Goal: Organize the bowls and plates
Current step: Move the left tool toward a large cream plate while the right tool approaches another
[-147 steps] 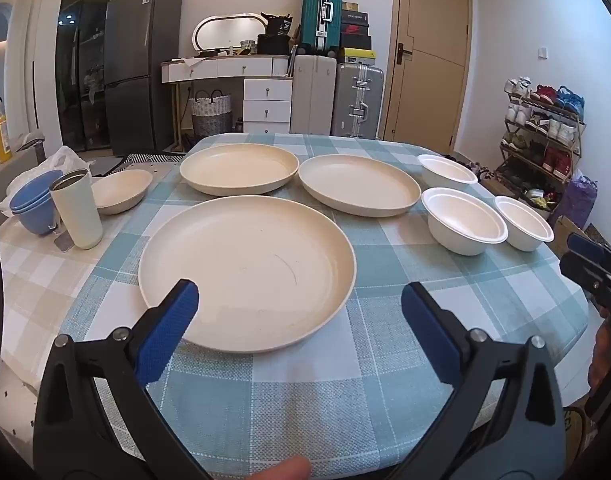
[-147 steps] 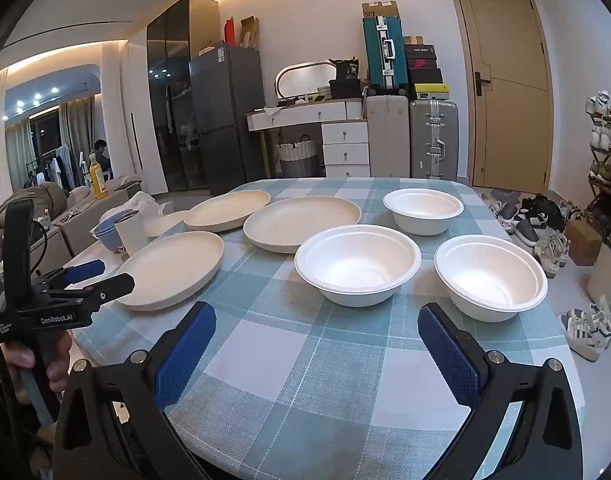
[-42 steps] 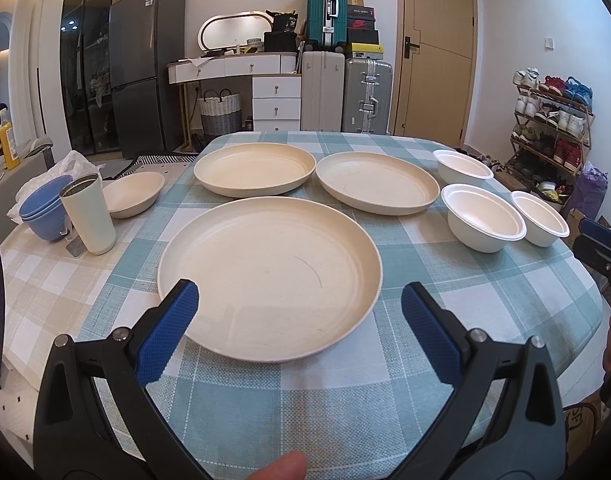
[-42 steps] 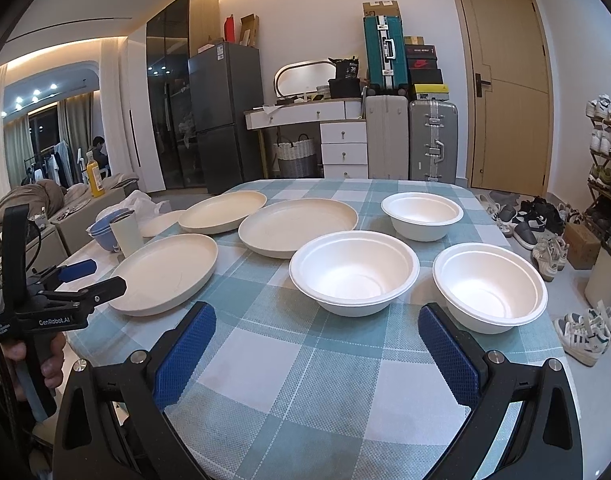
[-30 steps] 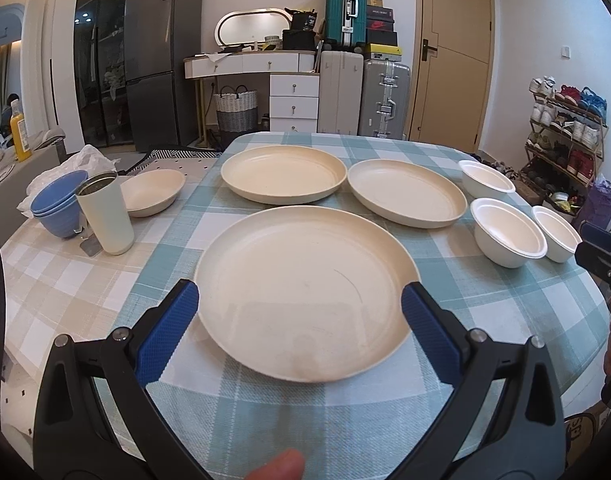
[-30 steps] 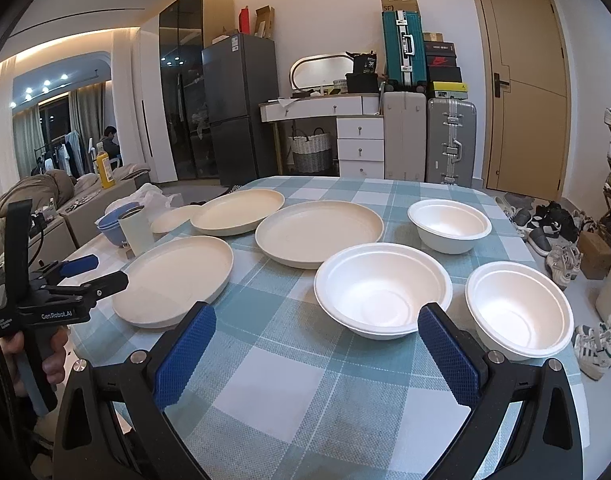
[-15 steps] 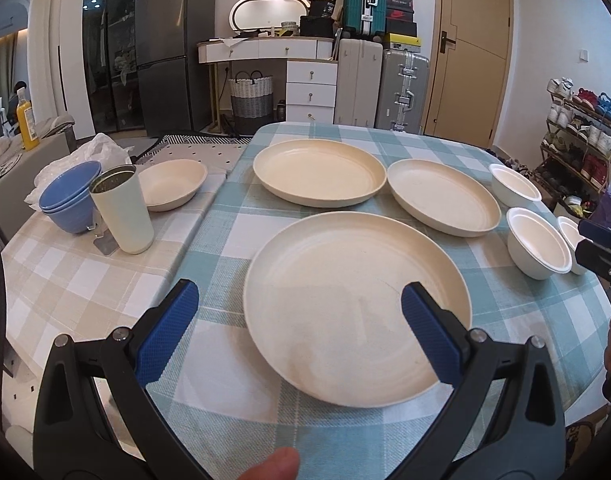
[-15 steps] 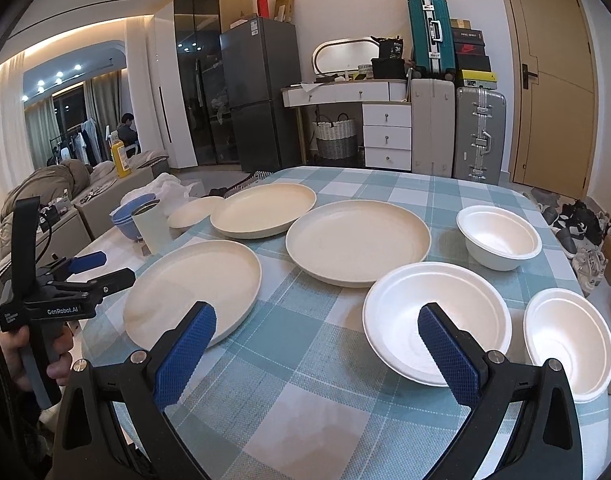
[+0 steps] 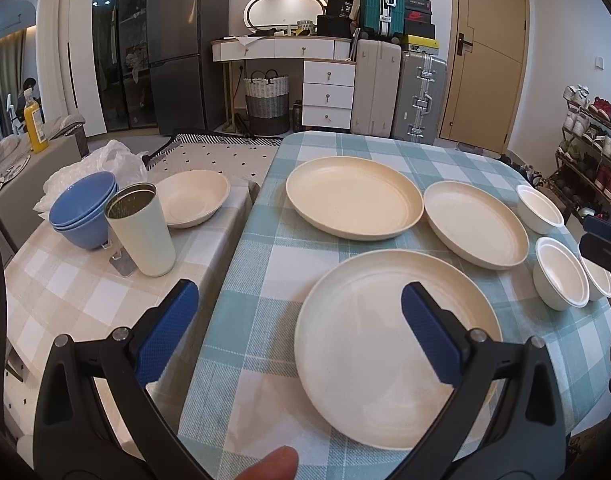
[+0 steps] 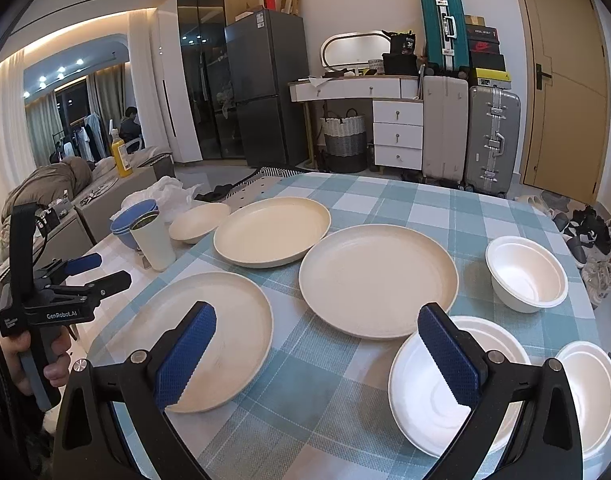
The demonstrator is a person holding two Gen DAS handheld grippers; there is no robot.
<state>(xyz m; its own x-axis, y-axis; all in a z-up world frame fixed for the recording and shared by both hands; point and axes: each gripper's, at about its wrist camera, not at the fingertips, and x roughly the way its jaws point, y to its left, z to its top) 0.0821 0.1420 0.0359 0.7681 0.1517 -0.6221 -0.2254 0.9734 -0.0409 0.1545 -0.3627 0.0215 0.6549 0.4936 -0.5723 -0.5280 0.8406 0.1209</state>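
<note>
Being shown is the opening stage of the sorting job: nothing is yet being stacked. Three cream plates are lying singly on the teal-checked counter (image 9: 345,144): the near plate (image 9: 389,344), the far-left plate (image 9: 353,196) and the far-right plate (image 9: 475,224), all apart from one another. Three white bowls are standing separately along the right edge: the far bowl (image 10: 525,274), the near bowl (image 10: 433,388) and the corner bowl (image 10: 589,388); the last two are lying just beside each other, and contact cannot be told. Nesting of the bowls and piling of the plates are therefore judged to be wholly outstanding.

The left tongs (image 9: 299,330) are being held spread wide and empty above the near plate's left rim, one pad over the counter, the other over the plate. The right tongs (image 10: 319,354) are likewise being held spread and empty, hovering between the near plate and the near bowl.

On the adjoining beige-checked side table (image 9: 65,288) a shallow cream dish (image 9: 191,196), stacked blue bowls (image 9: 83,208) and a cream tumbler (image 9: 139,228) are being kept; whether these are being counted in the task cannot be told.
</note>
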